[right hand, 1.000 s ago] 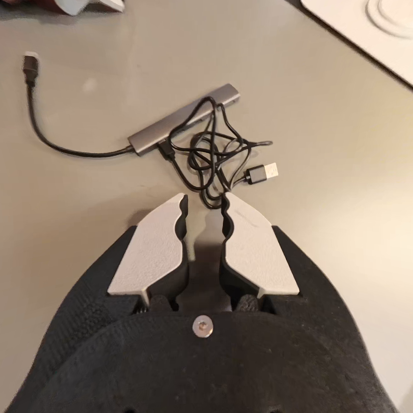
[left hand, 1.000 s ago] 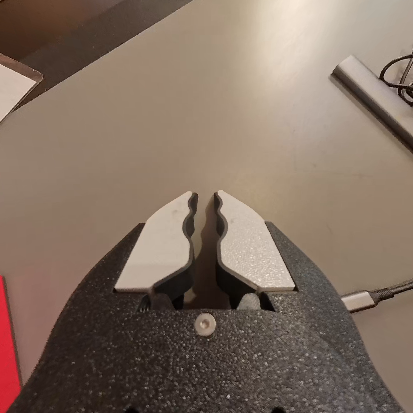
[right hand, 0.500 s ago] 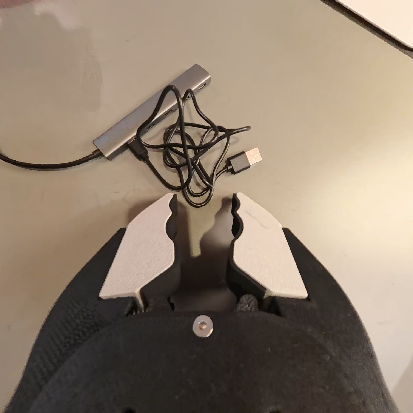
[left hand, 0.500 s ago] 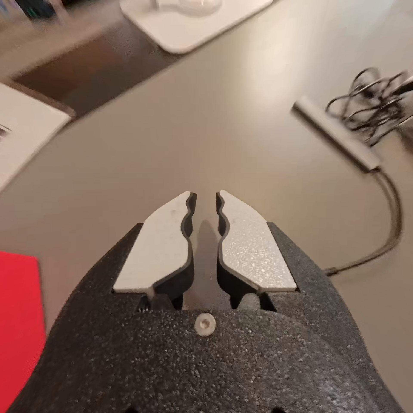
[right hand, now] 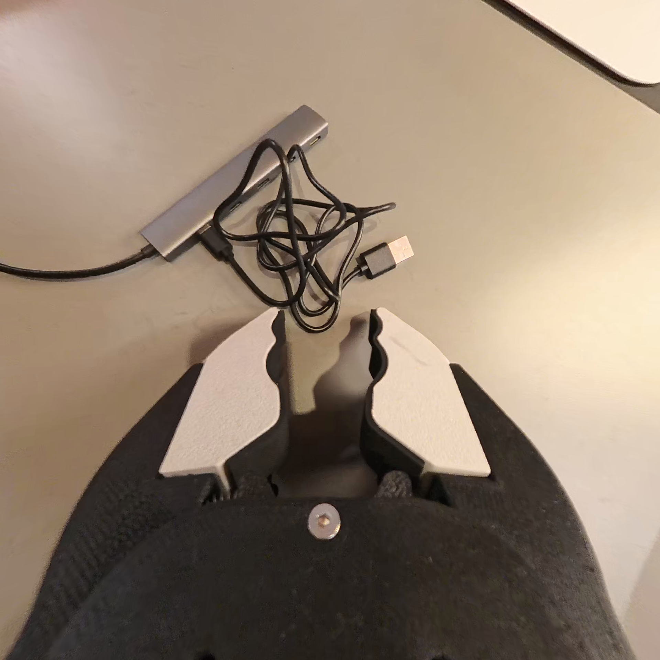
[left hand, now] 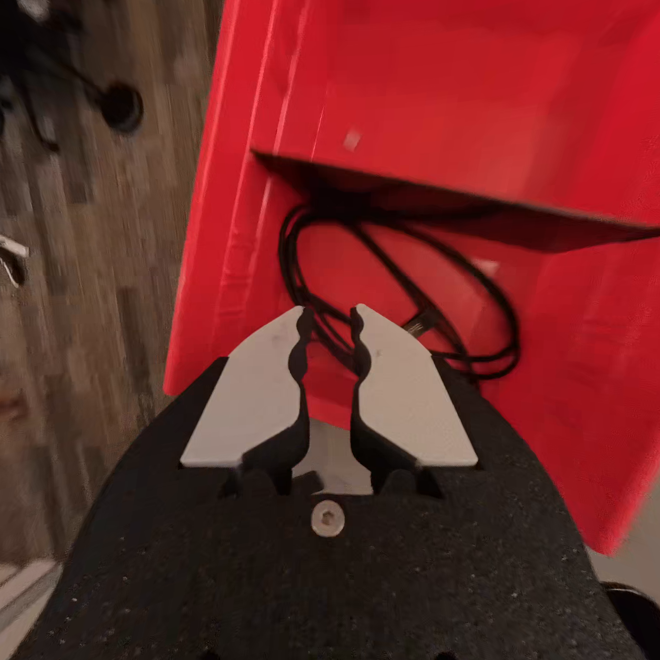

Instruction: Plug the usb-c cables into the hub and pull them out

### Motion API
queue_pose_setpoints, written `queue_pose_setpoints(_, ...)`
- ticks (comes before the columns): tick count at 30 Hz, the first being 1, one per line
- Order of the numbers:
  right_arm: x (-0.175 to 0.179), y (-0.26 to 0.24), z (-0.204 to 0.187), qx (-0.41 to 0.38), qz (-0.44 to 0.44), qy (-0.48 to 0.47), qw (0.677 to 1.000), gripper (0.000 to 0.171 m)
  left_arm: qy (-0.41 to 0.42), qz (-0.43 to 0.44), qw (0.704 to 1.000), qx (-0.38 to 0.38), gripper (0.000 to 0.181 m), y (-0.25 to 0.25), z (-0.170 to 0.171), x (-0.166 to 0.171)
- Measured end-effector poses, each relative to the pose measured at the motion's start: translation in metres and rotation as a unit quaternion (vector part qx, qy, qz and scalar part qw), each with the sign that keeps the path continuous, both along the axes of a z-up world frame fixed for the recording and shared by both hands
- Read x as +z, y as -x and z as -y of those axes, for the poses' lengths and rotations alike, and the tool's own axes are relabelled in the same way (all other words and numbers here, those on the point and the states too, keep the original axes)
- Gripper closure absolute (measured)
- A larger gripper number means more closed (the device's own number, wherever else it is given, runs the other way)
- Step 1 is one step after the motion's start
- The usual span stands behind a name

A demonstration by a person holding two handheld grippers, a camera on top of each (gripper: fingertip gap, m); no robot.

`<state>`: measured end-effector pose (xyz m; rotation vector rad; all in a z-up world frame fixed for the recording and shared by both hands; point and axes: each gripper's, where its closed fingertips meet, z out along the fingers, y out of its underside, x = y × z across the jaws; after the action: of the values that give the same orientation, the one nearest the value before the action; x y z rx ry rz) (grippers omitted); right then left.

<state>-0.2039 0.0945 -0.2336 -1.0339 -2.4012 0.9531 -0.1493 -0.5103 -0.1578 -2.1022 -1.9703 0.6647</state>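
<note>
The left gripper (left hand: 328,312), jaws slightly apart and empty, noses over a coiled black cable (left hand: 396,285) in the red bin (left hand: 464,107), seemingly to fetch it, while the right gripper (right hand: 325,314) waits parted and empty just short of the tangled cable (right hand: 296,243) already plugged into the grey hub (right hand: 228,185) ahead.

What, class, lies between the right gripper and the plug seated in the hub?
The right gripper, open, faces the tangled black cable. Its loops lie on the table between the gripper and the black plug in the grey hub. Nothing else intervenes.
</note>
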Motion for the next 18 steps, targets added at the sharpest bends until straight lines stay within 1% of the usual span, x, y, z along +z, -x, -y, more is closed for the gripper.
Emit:
queue_pose_setpoints(1, 0.000, 0.000, 0.000, 0.000, -0.003, -0.002, 1.000, 0.126, 0.005, 0.033, 0.999, 0.008, 0.160, -0.005, 0.011, -0.014)
queue_pose_setpoints(3, 0.000, 0.000, 0.000, 0.000, -0.007, -0.005, 1.000, 0.126, 0.022, 0.086, 0.996, 0.020, 0.159, -0.015, 0.026, -0.034)
queue_pose_setpoints(4, 0.001, 0.000, 0.000, 0.000, -0.008, -0.006, 1.000, 0.126, 0.031, 0.098, 0.994, 0.023, 0.158, -0.015, 0.031, -0.039)
queue_pose_setpoints(8, 0.001, 0.000, 0.000, 0.000, -0.011, -0.009, 1.000, 0.126, 0.027, 0.111, 0.993, 0.017, 0.156, -0.007, 0.026, -0.049)
queue_pose_setpoints(12, 0.001, 0.000, 0.000, 0.001, -0.015, -0.012, 1.000, 0.127, 0.019, 0.118, 0.992, 0.030, 0.152, 0.004, 0.023, -0.059)
queue_pose_setpoints(16, 0.001, -0.001, 0.001, 0.005, -0.016, -0.013, 1.000, 0.129, 0.046, 0.144, 0.987, 0.060, 0.150, 0.008, 0.036, -0.073)
queue_pose_setpoints(17, 0.001, -0.001, 0.002, 0.007, -0.016, -0.012, 1.000, 0.130, 0.051, 0.142, 0.986, 0.066, 0.153, 0.010, 0.038, -0.074)
queue_pose_setpoints(18, 0.001, -0.002, 0.002, 0.010, -0.015, -0.012, 1.000, 0.131, 0.055, 0.145, 0.985, 0.075, 0.152, 0.010, 0.040, -0.074)
